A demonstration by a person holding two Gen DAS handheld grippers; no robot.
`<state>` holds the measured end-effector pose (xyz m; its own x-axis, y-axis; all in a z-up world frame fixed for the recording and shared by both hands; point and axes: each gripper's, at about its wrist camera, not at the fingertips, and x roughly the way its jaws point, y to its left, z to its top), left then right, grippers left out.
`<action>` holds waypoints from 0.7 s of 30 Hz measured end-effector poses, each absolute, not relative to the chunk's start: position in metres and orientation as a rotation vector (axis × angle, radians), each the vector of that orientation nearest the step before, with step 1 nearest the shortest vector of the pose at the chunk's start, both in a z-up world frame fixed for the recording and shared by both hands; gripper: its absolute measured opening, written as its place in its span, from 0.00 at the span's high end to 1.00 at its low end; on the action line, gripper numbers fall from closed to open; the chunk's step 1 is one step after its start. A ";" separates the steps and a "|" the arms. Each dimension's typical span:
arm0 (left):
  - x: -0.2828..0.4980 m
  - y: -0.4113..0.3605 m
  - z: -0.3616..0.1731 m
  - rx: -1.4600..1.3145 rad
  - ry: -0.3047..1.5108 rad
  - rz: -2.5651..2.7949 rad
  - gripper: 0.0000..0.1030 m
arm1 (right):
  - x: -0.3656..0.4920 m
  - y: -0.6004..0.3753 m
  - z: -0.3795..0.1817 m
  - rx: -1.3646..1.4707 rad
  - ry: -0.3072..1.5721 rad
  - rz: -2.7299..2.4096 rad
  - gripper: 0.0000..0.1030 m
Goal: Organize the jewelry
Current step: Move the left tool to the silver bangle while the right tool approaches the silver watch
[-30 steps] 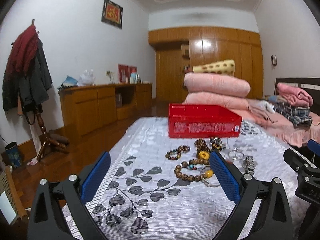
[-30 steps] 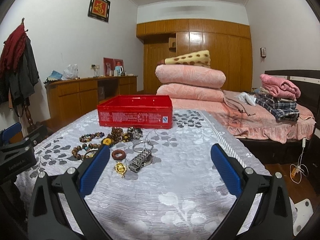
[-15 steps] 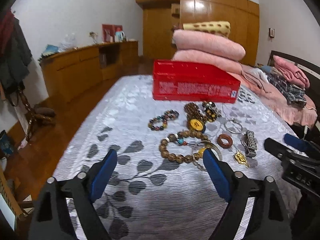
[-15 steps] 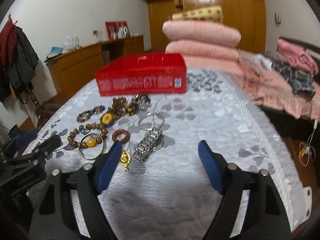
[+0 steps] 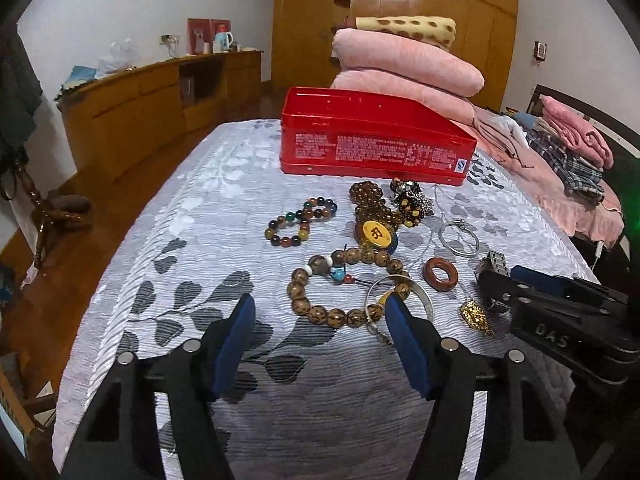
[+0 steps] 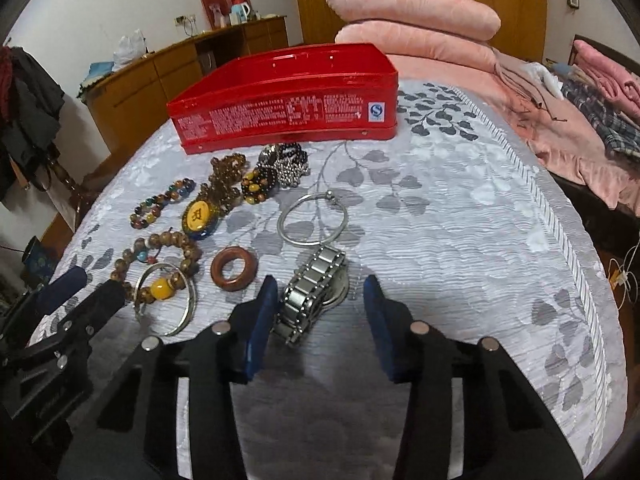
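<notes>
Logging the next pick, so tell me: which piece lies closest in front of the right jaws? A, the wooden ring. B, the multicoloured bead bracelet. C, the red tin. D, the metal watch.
D: the metal watch lies between and just ahead of the open right gripper, its band beside the left pad.

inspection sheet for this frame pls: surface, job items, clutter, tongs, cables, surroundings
Surface: grey leaf-print bedspread.
Job's things: red tin, open; metal watch; silver bangle; wooden ring; wooden bead bracelet; gold pendant.
Clutter: nothing seen.
Grippers: left tongs open, empty; right tongs open, straddling the watch.
Cables: white cord by the bed.
Surroundings: pink quilts, wooden sideboard.
</notes>
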<state>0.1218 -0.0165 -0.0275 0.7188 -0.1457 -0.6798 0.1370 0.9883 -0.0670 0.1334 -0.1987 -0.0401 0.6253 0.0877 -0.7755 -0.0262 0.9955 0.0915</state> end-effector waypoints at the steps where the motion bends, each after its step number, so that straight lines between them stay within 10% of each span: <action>1: 0.123 -0.017 -0.028 -0.012 0.758 -0.160 0.37 | 0.135 -0.198 -0.041 0.074 0.900 0.070 0.65; 21: 0.128 -0.036 -0.041 -0.016 0.839 -0.201 0.68 | 0.133 -0.218 -0.040 0.093 0.899 0.086 0.71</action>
